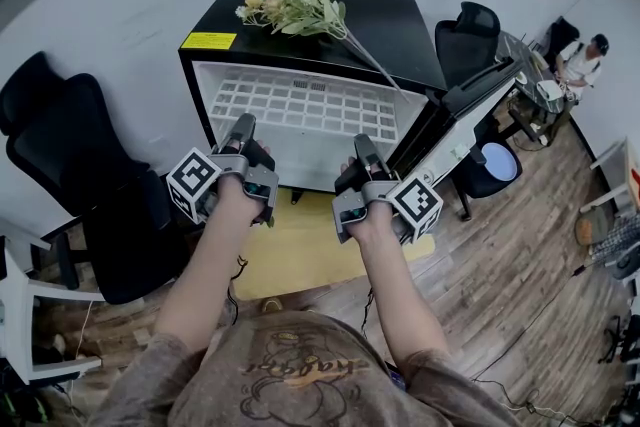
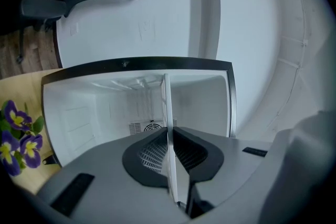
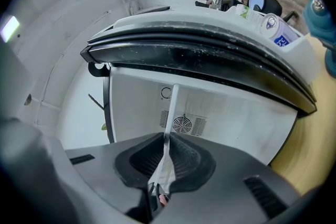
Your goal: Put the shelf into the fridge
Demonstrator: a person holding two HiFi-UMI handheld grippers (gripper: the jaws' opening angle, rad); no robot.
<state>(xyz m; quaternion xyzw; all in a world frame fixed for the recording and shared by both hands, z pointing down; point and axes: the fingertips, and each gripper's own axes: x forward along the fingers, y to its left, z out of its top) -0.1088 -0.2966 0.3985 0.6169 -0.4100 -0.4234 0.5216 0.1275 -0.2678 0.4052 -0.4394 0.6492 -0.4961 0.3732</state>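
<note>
**Shelf in fridge mouth, held at front edge**

The white grid shelf [image 1: 300, 105] lies level, partly inside the open fridge [image 1: 400, 25].

Risk: an uneven push could skew it and jam a corner against a fridge wall.

The left gripper [image 1: 243, 123] and the right gripper [image 1: 360, 143] each pinch its front edge, just outside the fridge.

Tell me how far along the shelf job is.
Done: the door is open and the shelf is picked up. In hand: the left hand-held gripper and right hand-held gripper clamp its front edge, the shelf seemingly mostly inside the fridge. Left: seat it fully, let go.
</note>
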